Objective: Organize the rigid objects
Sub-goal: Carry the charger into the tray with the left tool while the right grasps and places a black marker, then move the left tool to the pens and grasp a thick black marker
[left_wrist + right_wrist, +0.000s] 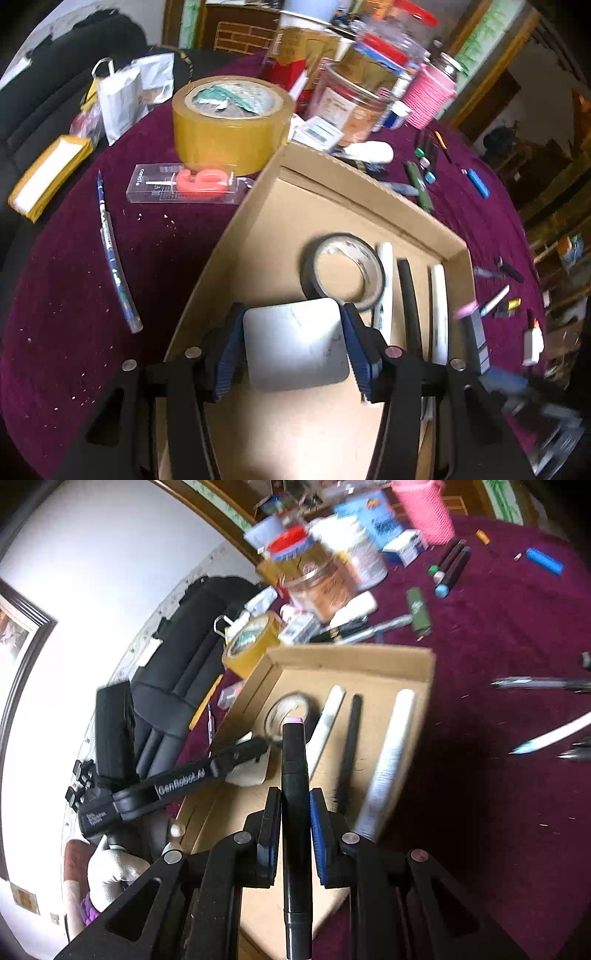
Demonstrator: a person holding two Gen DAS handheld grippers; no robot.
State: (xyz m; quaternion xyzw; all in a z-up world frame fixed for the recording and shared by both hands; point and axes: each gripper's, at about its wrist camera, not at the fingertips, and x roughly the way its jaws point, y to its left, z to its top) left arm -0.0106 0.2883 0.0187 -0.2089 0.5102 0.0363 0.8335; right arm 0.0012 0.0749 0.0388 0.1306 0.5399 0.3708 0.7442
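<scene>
Left tongs pinch a flat, pale grey square with rounded corners, probably a small scale or pad, by its two opposite edges; that keeps it level over the cardboard tray, ready to be laid flat on the bare floor near the black tape ring. Right tongs are pressed nearly together on a black marker with a pale pink cap end, gripped at mid-barrel with its length along the fingers. Held so, it lines up with the long things already lying in the tray: two white sticks and a thin black one side by side. I judge this a deliberate row, with the marker meant for the gap between the tape ring and the nearest white stick.

Both carried things hover over the tray and touch nothing yet. On the maroon-clothed counter much is left loose: a wide brown packing-tape roll just beside the tray's far corner, a boxed number candle, a blue pen and scattered markers. The two tongs sit close together, so lowering both at once risks a bump.
</scene>
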